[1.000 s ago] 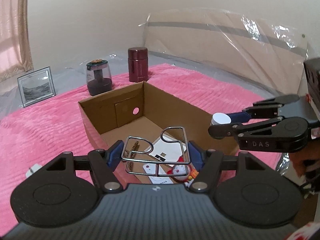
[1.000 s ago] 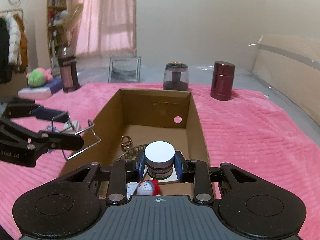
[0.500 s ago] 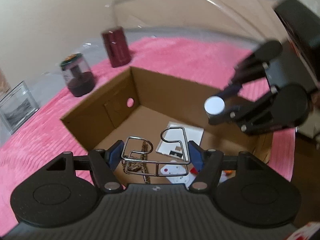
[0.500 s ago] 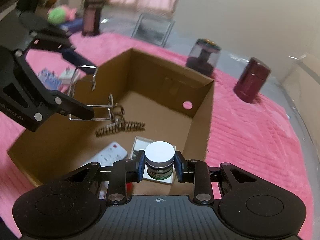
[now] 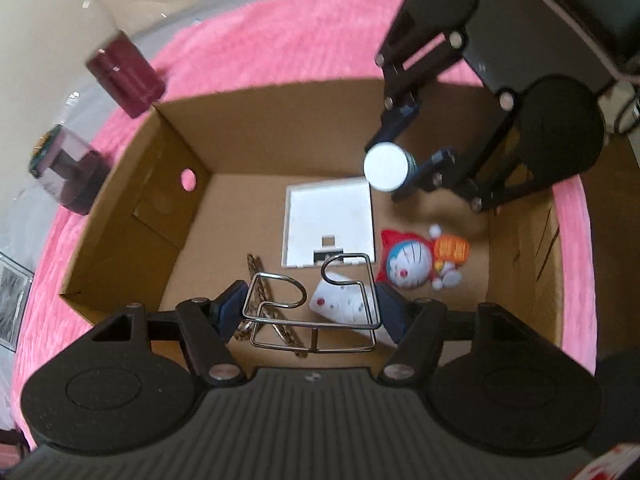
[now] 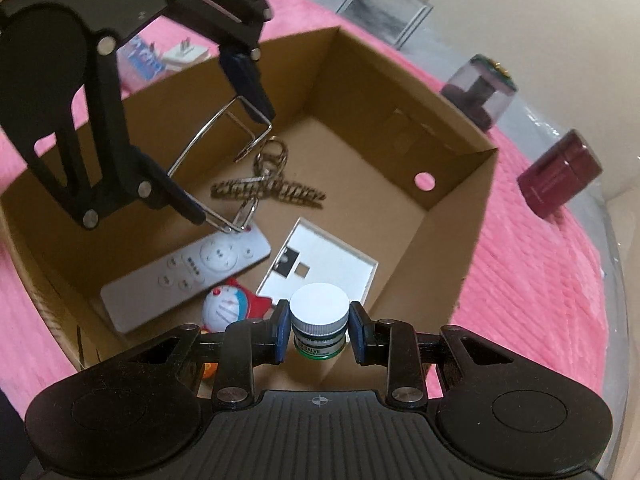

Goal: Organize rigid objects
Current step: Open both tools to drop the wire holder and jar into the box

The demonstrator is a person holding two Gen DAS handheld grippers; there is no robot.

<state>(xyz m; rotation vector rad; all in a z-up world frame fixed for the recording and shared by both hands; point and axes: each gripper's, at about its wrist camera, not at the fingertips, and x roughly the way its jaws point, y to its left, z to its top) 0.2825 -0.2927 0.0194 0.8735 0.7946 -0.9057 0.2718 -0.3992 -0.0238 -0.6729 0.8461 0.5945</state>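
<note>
An open cardboard box [image 5: 248,136] [image 6: 360,92] lies on a pink blanket. My left gripper [image 5: 310,312] [image 6: 228,160] hangs over the inside of the box, shut on a bent metal wire holder [image 5: 312,322] [image 6: 204,134]. My right gripper [image 6: 319,330] [image 5: 396,164] is shut on a small white-lidded salve jar [image 6: 319,312] [image 5: 386,166], above the box's right side. On the box floor lie a white remote [image 6: 188,276], a white square plate [image 5: 328,220] [image 6: 332,256], a Doraemon toy [image 5: 408,264] [image 6: 226,308] and a patterned hair clip on a key ring [image 6: 272,192].
Past the box's far end stand a maroon canister [image 5: 126,78] [image 6: 560,172] and a clear-topped grinder [image 5: 68,172] [image 6: 480,88]. A picture frame [image 6: 384,12] leans further back. A white plug [image 6: 186,54] and a blue pack [image 6: 140,56] lie beside the box.
Both grippers have tipped downward, rolled and moved in over the box, now looking down into it. Each still holds its object: wire holder left, jar right.
</note>
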